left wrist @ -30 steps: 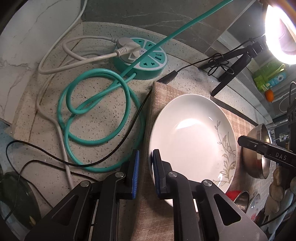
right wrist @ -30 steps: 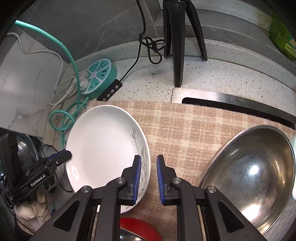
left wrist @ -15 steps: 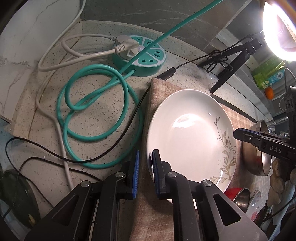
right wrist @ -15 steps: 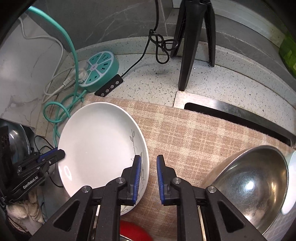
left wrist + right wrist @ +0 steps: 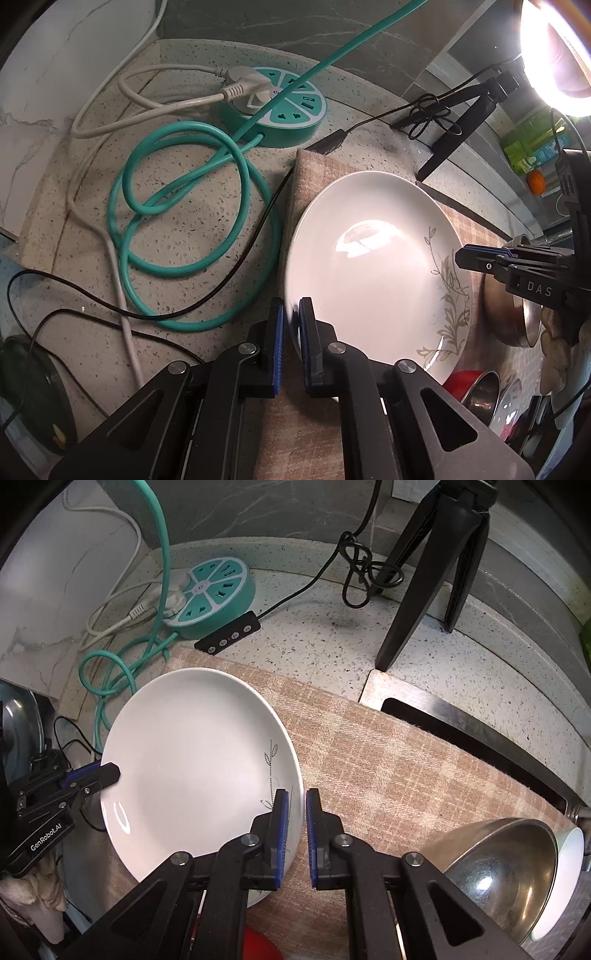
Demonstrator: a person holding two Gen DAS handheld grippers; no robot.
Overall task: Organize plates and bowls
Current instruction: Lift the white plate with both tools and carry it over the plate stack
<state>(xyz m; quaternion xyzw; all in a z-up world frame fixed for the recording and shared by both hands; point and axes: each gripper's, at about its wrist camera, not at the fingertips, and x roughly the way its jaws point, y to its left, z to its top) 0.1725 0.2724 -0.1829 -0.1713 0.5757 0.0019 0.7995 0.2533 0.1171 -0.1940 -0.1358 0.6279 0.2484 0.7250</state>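
Speckled countertop (image 5: pixel 314 627): left gripper (image 5: pixel 291 317) and right gripper (image 5: pixel 296 808) each pinch opposite rims of the white leaf-print plate (image 5: pixel 192 753) over the plaid mat (image 5: pixel 388 760); carrying step, next needs level, synchronized placement.

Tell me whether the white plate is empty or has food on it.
Empty: the white plate shows only a bare glossy surface with a printed leaf sprig near its rim.

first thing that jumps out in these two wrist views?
The white plate with a leaf sprig, pinched at opposite rims by the left gripper and right gripper over the plaid mat. Behind it, the teal power strip and its looped cable; a steel bowl sits right.
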